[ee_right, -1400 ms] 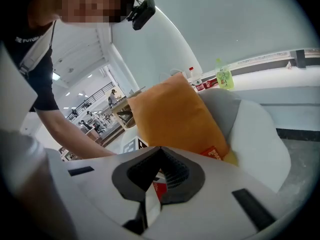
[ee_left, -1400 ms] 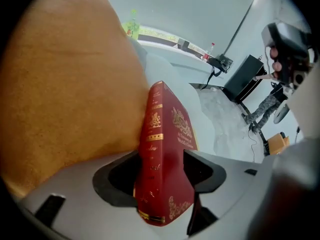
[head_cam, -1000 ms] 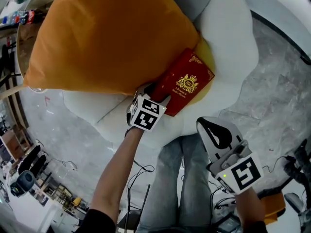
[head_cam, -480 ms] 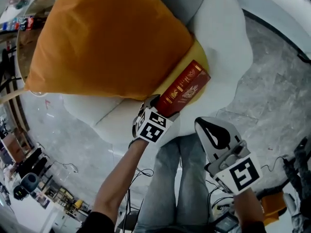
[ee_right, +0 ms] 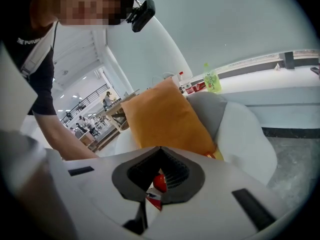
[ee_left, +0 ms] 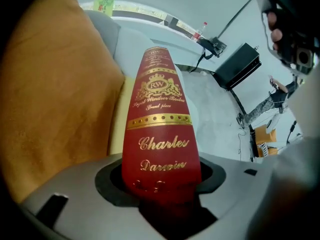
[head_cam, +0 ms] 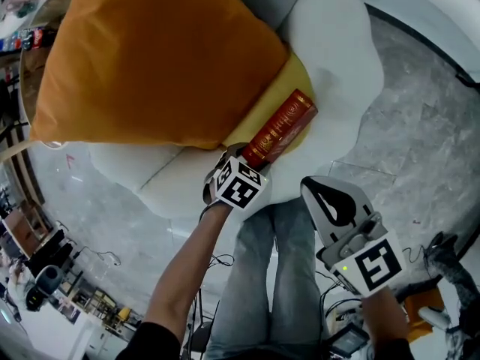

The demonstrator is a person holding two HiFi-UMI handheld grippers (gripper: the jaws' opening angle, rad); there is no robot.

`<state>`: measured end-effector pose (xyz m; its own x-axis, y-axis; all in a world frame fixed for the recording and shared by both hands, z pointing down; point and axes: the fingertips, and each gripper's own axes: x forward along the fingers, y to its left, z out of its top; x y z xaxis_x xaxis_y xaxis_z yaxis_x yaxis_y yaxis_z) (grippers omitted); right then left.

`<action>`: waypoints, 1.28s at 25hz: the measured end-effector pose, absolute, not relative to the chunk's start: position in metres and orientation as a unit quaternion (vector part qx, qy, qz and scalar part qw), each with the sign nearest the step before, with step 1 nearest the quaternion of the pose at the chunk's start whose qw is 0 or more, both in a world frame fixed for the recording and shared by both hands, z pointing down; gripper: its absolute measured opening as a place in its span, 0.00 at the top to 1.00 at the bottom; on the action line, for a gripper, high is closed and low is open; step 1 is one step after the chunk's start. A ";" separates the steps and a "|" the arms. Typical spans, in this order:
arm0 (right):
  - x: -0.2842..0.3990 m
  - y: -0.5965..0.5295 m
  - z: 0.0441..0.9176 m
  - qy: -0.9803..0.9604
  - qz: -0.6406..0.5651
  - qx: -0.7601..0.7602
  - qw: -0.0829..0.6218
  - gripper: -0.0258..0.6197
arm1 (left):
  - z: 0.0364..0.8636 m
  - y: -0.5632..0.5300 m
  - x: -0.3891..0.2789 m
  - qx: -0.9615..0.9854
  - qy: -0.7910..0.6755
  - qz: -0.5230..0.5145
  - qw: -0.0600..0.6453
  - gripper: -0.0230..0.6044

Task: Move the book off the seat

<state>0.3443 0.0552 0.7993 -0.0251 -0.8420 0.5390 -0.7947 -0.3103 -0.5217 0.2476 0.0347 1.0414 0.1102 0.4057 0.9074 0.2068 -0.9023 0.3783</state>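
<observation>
Beside the cushion point(head_cam: 150, 58), left gripper point(head_cam: 241, 153), just closing, clamps the book point(head_cam: 283, 126), now tipped spine-up.

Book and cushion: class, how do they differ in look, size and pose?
The book is red with gold lettering, the cushion plain orange. The book is slim, the cushion far bigger. The book shows its spine, the cushion its broad face. Both are at the white seat.

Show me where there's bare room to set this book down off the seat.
Free: the grey floor right of the white chair, and the strip of floor left of it. Crowded: the orange cushion fills most of the chair, the red book stands on edge beside it, and the person's legs block the front.
</observation>
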 end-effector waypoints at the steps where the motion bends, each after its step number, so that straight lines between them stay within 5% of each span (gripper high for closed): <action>1: 0.344 0.057 0.801 0.588 -0.414 -0.694 0.027 0.94 | 1.044 0.034 0.247 0.738 0.208 0.637 0.079 0.53; 15: 0.345 0.087 0.784 0.590 -0.410 -0.695 0.013 0.94 | 1.034 0.046 0.248 0.738 0.179 0.645 0.090 0.57; 32: 0.339 0.043 0.635 0.638 -0.314 -0.703 -0.027 0.94 | 0.857 -0.041 0.249 0.816 0.085 0.561 0.115 0.57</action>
